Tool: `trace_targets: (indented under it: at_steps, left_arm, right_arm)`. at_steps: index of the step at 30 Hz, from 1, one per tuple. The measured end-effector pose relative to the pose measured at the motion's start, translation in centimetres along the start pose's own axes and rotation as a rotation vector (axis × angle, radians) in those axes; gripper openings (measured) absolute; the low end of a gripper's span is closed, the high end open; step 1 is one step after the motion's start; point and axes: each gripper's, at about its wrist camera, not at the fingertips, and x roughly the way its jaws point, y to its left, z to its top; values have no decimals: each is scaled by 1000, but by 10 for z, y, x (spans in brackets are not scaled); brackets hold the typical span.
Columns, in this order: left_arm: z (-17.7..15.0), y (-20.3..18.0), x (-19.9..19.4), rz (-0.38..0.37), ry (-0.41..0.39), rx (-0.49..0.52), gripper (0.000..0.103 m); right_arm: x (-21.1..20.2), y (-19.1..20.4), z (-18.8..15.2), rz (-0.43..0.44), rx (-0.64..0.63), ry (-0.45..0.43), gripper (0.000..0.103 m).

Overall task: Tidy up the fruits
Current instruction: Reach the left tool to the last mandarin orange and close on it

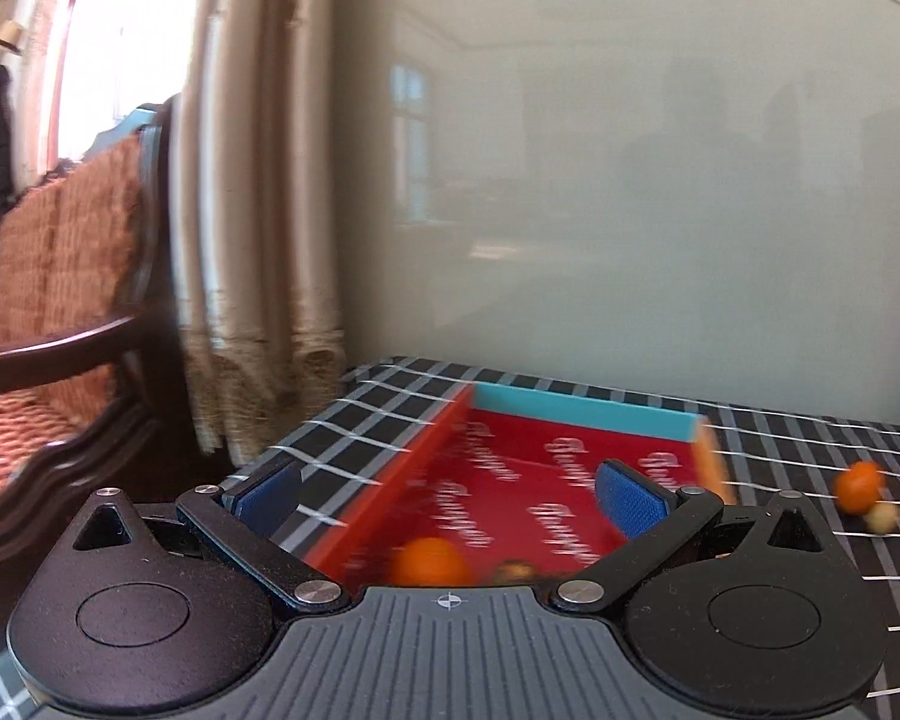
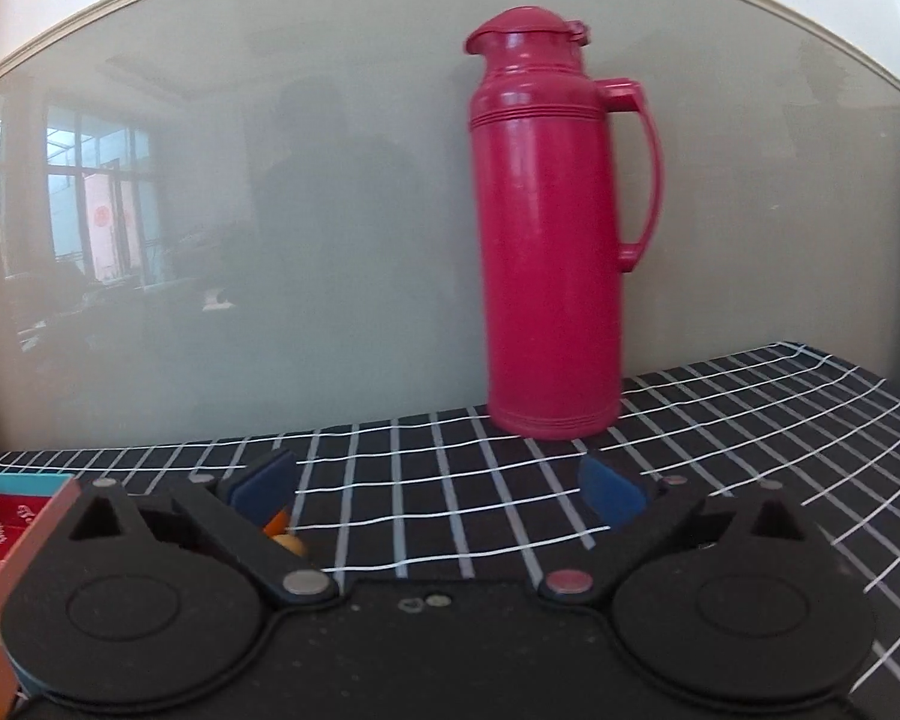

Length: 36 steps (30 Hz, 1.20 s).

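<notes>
A shallow red box (image 1: 534, 480) with a teal far wall lies on the black checked tablecloth. Inside it, near my left gripper's base, sit an orange (image 1: 429, 561) and a small brown fruit (image 1: 515, 571). My left gripper (image 1: 450, 495) is open and empty above the box's near end. On the cloth to the right of the box lie another orange (image 1: 859, 483) and a small pale fruit (image 1: 882, 517). My right gripper (image 2: 441, 489) is open and empty over the cloth; an orange (image 2: 277, 522) and a pale fruit (image 2: 291, 542) peek out beside its left finger. The box corner (image 2: 12, 516) shows at left.
A tall red thermos jug (image 2: 549, 228) stands on the cloth (image 2: 720, 432) against the grey wall panel, just beyond my right gripper. A wooden armchair (image 1: 60, 312) with a patterned cushion and a beige curtain (image 1: 258, 210) stand left of the table.
</notes>
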Motion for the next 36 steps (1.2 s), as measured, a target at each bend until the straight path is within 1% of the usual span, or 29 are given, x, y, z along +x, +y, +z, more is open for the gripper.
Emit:
trace_targets:
  at_steps: [3,8,10,14,19,24,26,27,28,31,36]
  left_arm:
    - [2,-23,-4,-71,-14,15,103]
    - [3,-81,-6,-183,-20,80,103]
    - [3,-105,-5,-231,-17,105,103]
    - [0,-141,2,-285,1,131,103]
    - [-6,-174,13,-317,28,142,103]
    - [-10,-198,19,-342,42,148,102]
    - [-12,-208,23,-353,50,152,101]
    - [-13,-213,25,-356,55,155,97]
    - [-14,-217,28,-362,63,156,95]
    - [-16,-230,35,-369,75,159,94]
    - [-20,-250,46,-366,86,194,94]
  right_arm:
    - [0,-17,-1,-24,16,-2,101]
    - [4,-46,-5,-71,39,8,101]
    - [6,-55,-6,-108,22,6,101]
    - [10,-77,-6,-168,2,3,101]
    - [18,-100,-5,-206,24,8,101]
    - [28,-112,-4,-242,13,5,101]
    - [34,-115,-4,-269,1,13,101]
    - [36,-117,-4,-280,-3,17,101]
    - [39,-120,-4,-288,-4,22,101]
    - [43,-129,-4,-306,2,32,101]
    - [51,-141,-4,-336,11,45,101]
